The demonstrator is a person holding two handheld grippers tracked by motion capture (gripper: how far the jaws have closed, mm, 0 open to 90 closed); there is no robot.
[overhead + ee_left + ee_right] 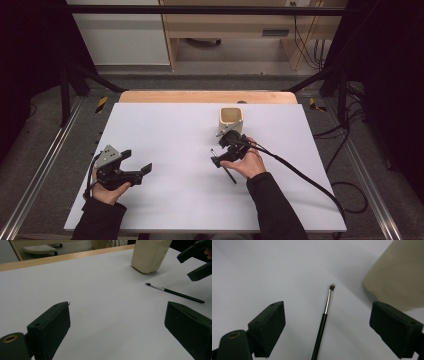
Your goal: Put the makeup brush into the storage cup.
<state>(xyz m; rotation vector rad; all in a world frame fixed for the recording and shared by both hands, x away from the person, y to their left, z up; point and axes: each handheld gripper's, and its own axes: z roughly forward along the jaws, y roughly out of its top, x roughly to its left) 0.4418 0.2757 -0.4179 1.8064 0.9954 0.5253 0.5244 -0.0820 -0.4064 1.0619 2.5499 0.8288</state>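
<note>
A thin black make-up brush (322, 327) with a silver ferrule lies flat on the white table (170, 130). Its bristle end points toward a cream square cup (231, 119). My right gripper (327, 307) hovers open just above the brush, one jaw on each side of the handle and neither touching it. In the high view the right gripper (219, 150) sits just in front of the cup, over the brush (229, 174). Over the table's front left my left gripper (137, 160) is held open and holds nothing. Its own view faces the brush (175, 292), the cup (150, 255) and the right gripper (197, 260).
A wooden strip (207, 96) runs along the table's far edge. Metal rails (45, 165) run down both sides. Cables (350, 190) lie on the floor at the right. The right gripper's cable (300, 175) trails across the table's front right.
</note>
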